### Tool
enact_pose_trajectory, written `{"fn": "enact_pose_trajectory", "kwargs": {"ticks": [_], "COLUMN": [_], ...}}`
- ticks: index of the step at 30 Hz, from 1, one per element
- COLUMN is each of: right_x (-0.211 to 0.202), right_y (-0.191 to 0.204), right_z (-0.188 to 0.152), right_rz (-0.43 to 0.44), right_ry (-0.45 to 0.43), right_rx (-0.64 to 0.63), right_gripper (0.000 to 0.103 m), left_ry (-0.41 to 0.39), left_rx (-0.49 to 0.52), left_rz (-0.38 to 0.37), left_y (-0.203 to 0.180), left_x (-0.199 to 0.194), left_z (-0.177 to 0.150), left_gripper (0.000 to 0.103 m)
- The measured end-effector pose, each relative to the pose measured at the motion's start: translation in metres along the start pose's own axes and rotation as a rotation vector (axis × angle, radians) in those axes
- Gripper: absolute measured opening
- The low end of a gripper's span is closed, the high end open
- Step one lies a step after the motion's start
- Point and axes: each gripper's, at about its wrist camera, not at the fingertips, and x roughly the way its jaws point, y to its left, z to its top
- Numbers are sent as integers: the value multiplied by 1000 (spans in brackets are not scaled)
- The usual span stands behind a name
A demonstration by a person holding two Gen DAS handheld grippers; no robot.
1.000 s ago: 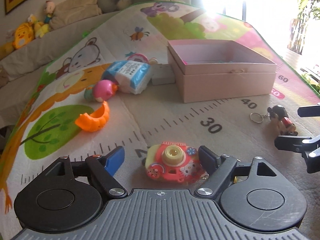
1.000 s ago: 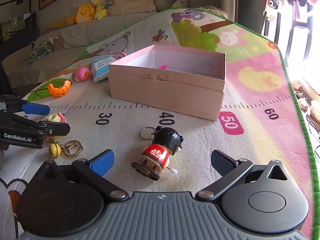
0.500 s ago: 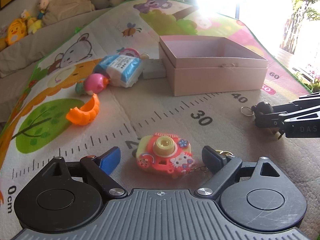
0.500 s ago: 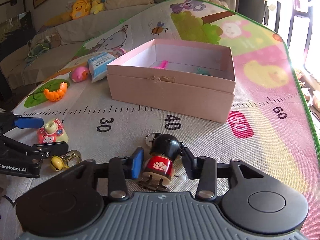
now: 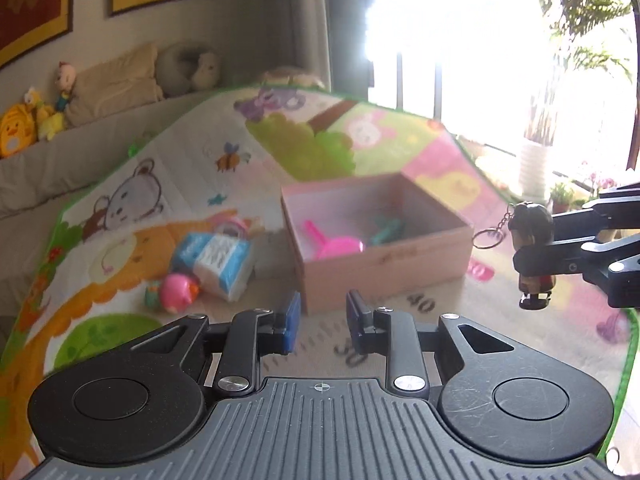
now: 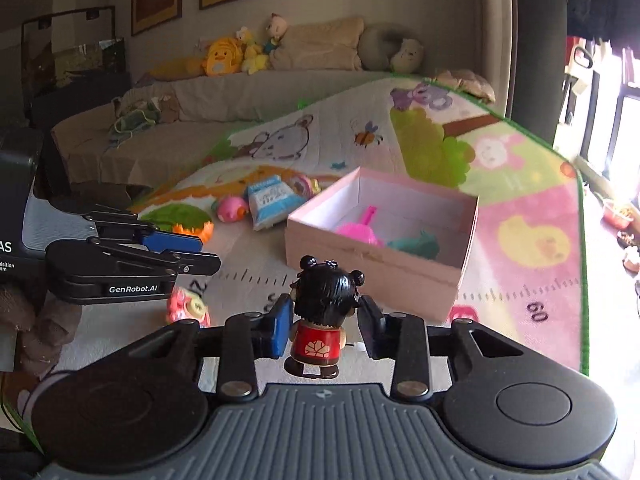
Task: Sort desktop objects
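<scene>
"GenRobot.AI" on left hand-held gripper (image 6: 182,254), seemingly empty

Box (image 6: 372,264) at frame centre on the mat (image 6: 520,208) in the right wrist view, with a scoop (image 6: 358,232) at its left and another toy (image 6: 416,245) at its right inside. Tissue pack (image 6: 272,202) left of the box, ball toy (image 6: 232,209) further left. Doll (image 6: 322,320) low at centre, before the box, between the right gripper (image 6: 324,330) fingers. Left gripper (image 6: 176,250) at mid left, above the toy camera (image 6: 188,308). Couch (image 6: 240,96) behind the mat, across the upper frame.
</scene>
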Motion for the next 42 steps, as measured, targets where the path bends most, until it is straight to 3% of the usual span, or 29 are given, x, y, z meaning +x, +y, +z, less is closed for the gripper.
{"fn": "enact_pose_trajectory", "kwargs": {"ticks": [3, 5, 7, 9, 12, 16, 22, 24, 28, 35, 42], "right_x": [-14, -12, -8, 1, 20, 39, 56, 58, 61, 74, 108], "right_y": [-9, -16, -20, -20, -20, -18, -9, -5, -2, -5, -9], "right_z": [21, 25, 17, 3, -21, -48, -67, -70, -72, -73, -59], "right_rz": [-29, -41, -31, -18, 2, 15, 15, 14, 6, -27, -36], "right_ry": [-93, -95, -70, -28, 56, 136, 197, 199, 205, 217, 251], "right_rx": [2, 33, 51, 60, 102, 138, 118, 95, 76, 64, 126], "right_gripper": [35, 35, 35, 35, 35, 35, 35, 36, 44, 60, 59], "left_ry": [-79, -86, -78, -57, 28, 154, 253, 249, 254, 238, 189], "left_rx": [21, 10, -14, -4, 58, 112, 44, 34, 0, -14, 0], "left_rz": [42, 61, 68, 39, -24, -11, -18, -32, -64, -44, -28], "left_y": [-3, 2, 9, 11, 6, 0, 9, 11, 14, 12, 6], "left_x": [-5, -5, -7, -7, 0, 15, 36, 36, 36, 30, 31], "left_z": [26, 31, 26, 12, -19, -61, -85, -86, -85, -84, -70], "left_gripper": [34, 42, 69, 84, 94, 93, 86, 84, 65, 63, 63]}}
